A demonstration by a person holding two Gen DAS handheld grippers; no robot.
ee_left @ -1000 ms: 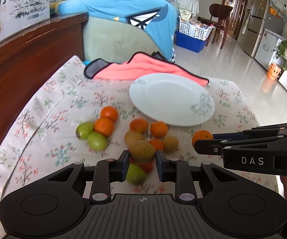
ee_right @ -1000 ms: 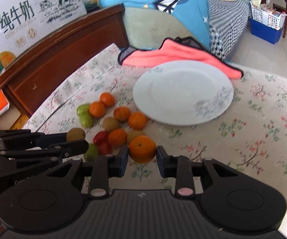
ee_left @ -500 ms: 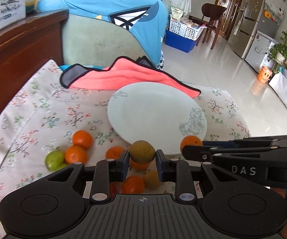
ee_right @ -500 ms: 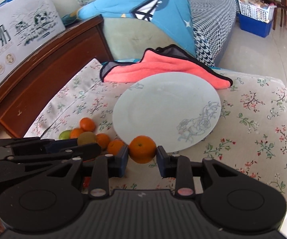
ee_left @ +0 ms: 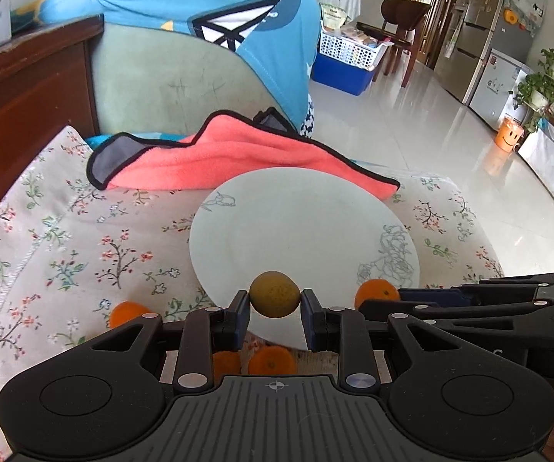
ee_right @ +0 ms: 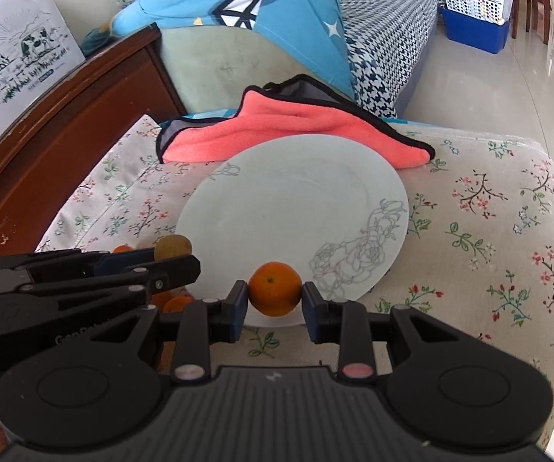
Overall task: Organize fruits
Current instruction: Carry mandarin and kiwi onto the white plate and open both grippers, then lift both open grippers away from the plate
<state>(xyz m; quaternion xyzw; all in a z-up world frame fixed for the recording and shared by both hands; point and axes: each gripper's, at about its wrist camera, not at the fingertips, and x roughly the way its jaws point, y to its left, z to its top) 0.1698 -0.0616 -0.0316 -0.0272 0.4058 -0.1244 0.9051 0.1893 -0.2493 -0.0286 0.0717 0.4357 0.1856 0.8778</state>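
Note:
My left gripper [ee_left: 275, 302] is shut on a brown-green kiwi [ee_left: 275, 293], held over the near rim of the white plate [ee_left: 300, 223]. My right gripper [ee_right: 275, 296] is shut on an orange [ee_right: 275, 288], also over the plate's [ee_right: 288, 200] near edge. In the left wrist view the right gripper and its orange [ee_left: 377, 292] show at the right. In the right wrist view the left gripper and its kiwi [ee_right: 172, 246] show at the left. Loose oranges [ee_left: 129, 311] lie on the floral cloth near the plate, partly hidden by the grippers.
A pink towel [ee_left: 231, 154] with black trim lies behind the plate. A dark wooden cabinet [ee_left: 27, 96] borders the left side, with a milk carton box [ee_right: 15, 57] on top. A green sofa with a blue cover [ee_left: 200, 11] stands behind. The cushion's right edge drops to tiled floor [ee_left: 450, 146].
Both grippers have carried their fruit forward from the fruit pile to the plate's near rim. The pile has slid mostly out of sight beneath them. Grips are unchanged.

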